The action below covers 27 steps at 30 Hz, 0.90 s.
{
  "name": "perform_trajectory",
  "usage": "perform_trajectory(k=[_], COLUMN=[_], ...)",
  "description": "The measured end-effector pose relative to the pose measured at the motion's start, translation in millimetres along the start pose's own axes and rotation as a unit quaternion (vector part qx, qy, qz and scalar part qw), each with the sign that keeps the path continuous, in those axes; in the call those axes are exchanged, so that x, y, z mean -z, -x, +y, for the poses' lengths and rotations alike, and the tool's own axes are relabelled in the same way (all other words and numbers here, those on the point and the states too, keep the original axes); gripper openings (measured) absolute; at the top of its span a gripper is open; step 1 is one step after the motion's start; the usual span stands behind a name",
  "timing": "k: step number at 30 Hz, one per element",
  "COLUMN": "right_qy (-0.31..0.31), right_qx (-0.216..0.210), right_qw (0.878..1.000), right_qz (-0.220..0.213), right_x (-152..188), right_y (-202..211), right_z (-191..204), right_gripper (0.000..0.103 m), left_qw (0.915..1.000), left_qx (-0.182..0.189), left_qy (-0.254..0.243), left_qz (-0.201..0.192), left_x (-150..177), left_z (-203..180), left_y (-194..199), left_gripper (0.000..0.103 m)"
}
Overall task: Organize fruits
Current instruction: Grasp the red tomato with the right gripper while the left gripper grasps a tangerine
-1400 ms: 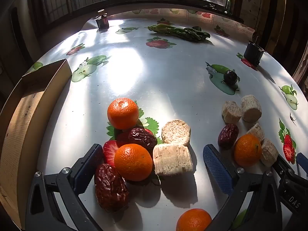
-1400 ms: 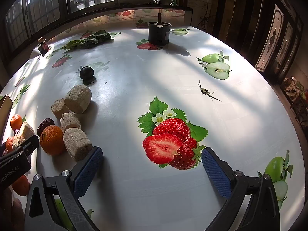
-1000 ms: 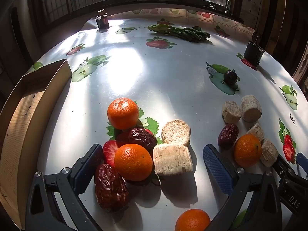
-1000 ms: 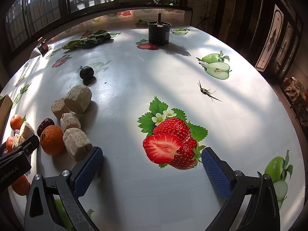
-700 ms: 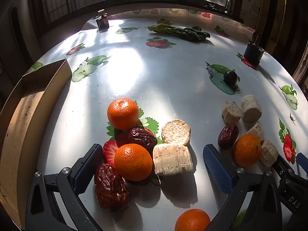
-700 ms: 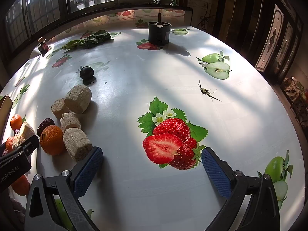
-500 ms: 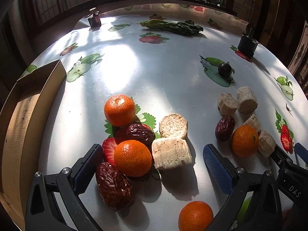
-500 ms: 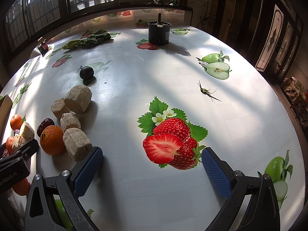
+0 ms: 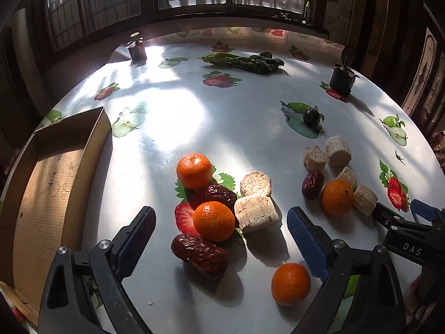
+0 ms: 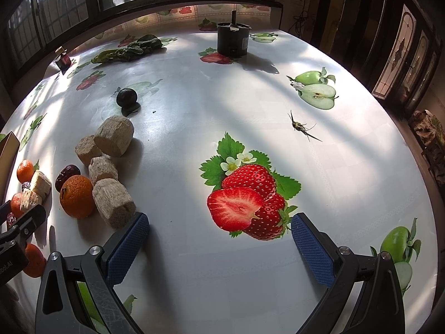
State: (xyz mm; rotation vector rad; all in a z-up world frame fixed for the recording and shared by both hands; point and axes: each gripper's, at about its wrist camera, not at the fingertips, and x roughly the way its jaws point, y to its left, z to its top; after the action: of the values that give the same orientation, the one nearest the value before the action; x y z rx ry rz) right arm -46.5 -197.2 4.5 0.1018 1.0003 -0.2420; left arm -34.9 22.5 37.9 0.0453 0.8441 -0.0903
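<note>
Left gripper fingers spread, empty; tangerine and red date between them. Right gripper fingers spread, over bare worktop.

In the right wrist view, the left gripper covers part of the lowest orange and part of a red date at the left edge. The cardboard box runs off the left wrist view's edge, and the writing on its floor is too faint to read. The right gripper is cut off at that view's right edge.
</note>
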Motion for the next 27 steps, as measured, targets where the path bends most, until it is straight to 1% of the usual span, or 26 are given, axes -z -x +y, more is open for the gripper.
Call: perform_trajectory(k=[2, 4, 5, 7, 8, 9, 10, 11, 12, 13, 14, 16, 17, 18, 20, 22, 25, 27], right_qy=[-0.006, -0.027, -0.038, -0.048, -0.05, -0.052, -0.052, -0.05, -0.045, -0.04, -0.036, -0.021, -0.006, 0.01, 0.045, 0.068, 0.078, 0.078], right_qx=[-0.001, -0.02, -0.031, -0.039, -0.041, -0.045, -0.052, -0.062, -0.071, -0.082, -0.1, -0.148, -0.158, -0.151, -0.128, -0.113, -0.115, -0.119], right_qw=[1.0, 0.999, 0.999, 0.996, 0.994, 0.992, 0.988, 0.983, 0.979, 0.978, 0.977, 0.975, 0.977, 0.98, 0.984, 0.985, 0.985, 0.986], right_qz=[0.003, -0.004, -0.017, -0.058, -0.083, -0.108, -0.137, -0.164, -0.183, -0.189, -0.185, -0.163, -0.147, -0.132, -0.115, -0.108, -0.099, -0.091], right_x=[2, 7, 11, 21, 26, 34, 42, 50, 57, 63, 68, 76, 81, 84, 92, 101, 105, 106], right_y=[3, 15, 26, 54, 70, 87, 104, 118, 129, 136, 140, 142, 140, 137, 132, 131, 128, 125], right_z=[-2, -8, -11, -13, -12, -11, -9, -6, -2, 0, 3, 9, 15, 22, 38, 46, 51, 52], right_gripper=[0.102, 0.102, 0.102, 0.102, 0.102, 0.102, 0.102, 0.102, 0.102, 0.102, 0.102, 0.102, 0.102, 0.102, 0.101, 0.093, 0.085, 0.083], left_qw=[0.9989, 0.9943, 0.9906, 0.9804, 0.9762, 0.972, 0.9693, 0.9676, 0.967, 0.9674, 0.9677, 0.9688, 0.9703, 0.973, 0.9779, 0.9809, 0.9846, 0.9867], left_qx=[-0.009, -0.031, -0.044, -0.07, -0.074, -0.072, -0.067, -0.063, -0.058, -0.056, -0.052, -0.041, -0.038, -0.038, -0.04, -0.034, -0.027, -0.019], left_qy=[0.008, 0.021, 0.028, 0.044, 0.051, 0.057, 0.061, 0.064, 0.067, 0.069, 0.074, 0.081, 0.08, 0.075, 0.065, 0.064, 0.059, 0.062], left_qz=[-0.045, -0.1, -0.127, -0.179, -0.197, -0.216, -0.228, -0.236, -0.239, -0.237, -0.236, -0.231, -0.225, -0.215, -0.195, -0.18, -0.162, -0.149], left_x=[-2, -4, -5, -4, -3, -2, 0, 2, 3, 4, 5, 11, 12, 12, 13, 15, 17, 19], left_z=[11, 27, 34, 51, 57, 66, 73, 79, 84, 87, 90, 95, 95, 92, 89, 87, 87, 88], left_y=[30, 64, 81, 115, 127, 141, 151, 159, 164, 166, 168, 168, 166, 160, 151, 142, 132, 125], left_gripper=[0.095, 0.095, 0.095, 0.095, 0.096, 0.097, 0.1, 0.101, 0.101, 0.101, 0.101, 0.101, 0.101, 0.101, 0.101, 0.101, 0.101, 0.101])
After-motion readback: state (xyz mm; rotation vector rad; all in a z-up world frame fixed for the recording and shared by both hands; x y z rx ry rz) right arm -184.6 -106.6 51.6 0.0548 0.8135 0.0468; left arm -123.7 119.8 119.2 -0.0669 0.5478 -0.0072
